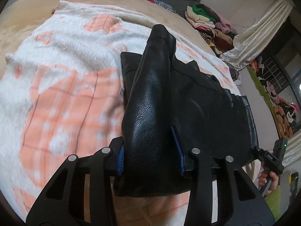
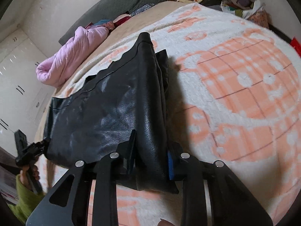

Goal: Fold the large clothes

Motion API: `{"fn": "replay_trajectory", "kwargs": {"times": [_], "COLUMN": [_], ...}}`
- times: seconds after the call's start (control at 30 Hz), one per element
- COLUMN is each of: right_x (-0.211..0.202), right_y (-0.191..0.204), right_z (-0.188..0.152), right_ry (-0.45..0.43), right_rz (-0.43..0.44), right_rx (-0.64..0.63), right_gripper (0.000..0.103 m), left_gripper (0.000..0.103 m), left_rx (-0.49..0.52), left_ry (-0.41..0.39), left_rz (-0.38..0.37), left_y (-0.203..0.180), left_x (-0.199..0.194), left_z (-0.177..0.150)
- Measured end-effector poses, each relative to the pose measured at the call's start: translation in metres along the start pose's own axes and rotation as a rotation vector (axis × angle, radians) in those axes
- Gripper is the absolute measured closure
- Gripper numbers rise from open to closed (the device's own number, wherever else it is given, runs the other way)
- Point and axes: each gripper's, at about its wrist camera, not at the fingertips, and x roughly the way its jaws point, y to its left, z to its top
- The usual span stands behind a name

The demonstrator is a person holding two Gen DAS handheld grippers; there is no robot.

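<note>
A black leather garment (image 1: 197,103) lies on the bed, its near edge lifted and stretched between both grippers. In the left wrist view my left gripper (image 1: 149,156) is shut on a bunched fold of the leather, with the blue pads (image 1: 121,160) pressing its sides. My right gripper (image 1: 270,158) shows at the far right, held by a hand at the garment's other corner. In the right wrist view my right gripper (image 2: 151,158) is shut on a thick fold of the same garment (image 2: 94,113). The left gripper (image 2: 28,150) grips the far corner there.
A fleecy white and peach blanket (image 1: 65,94) covers the beige bed. A pink quilt (image 2: 75,52) lies rolled near the grey headboard. Piled clothes (image 1: 207,24) and a cream curtain (image 1: 254,37) stand by the window. White wardrobes (image 2: 15,71) line the other wall.
</note>
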Motion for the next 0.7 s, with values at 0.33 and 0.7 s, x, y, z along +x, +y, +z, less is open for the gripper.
{"fn": "replay_trajectory", "kwargs": {"times": [0.33, 0.7], "right_x": [-0.024, -0.023], "right_y": [0.016, 0.131], "right_z": [-0.001, -0.022], "right_ry": [-0.123, -0.187], "right_rz": [-0.242, -0.194], "right_rx": [-0.045, -0.384], "right_gripper": [0.031, 0.057], "left_gripper": [0.035, 0.036], "left_rx": [-0.072, 0.036], "left_ry": [0.022, -0.153], "left_rz": [-0.002, -0.016], "left_y": [0.025, -0.005], "left_x": [0.008, -0.037], "left_z": [0.005, 0.012]}}
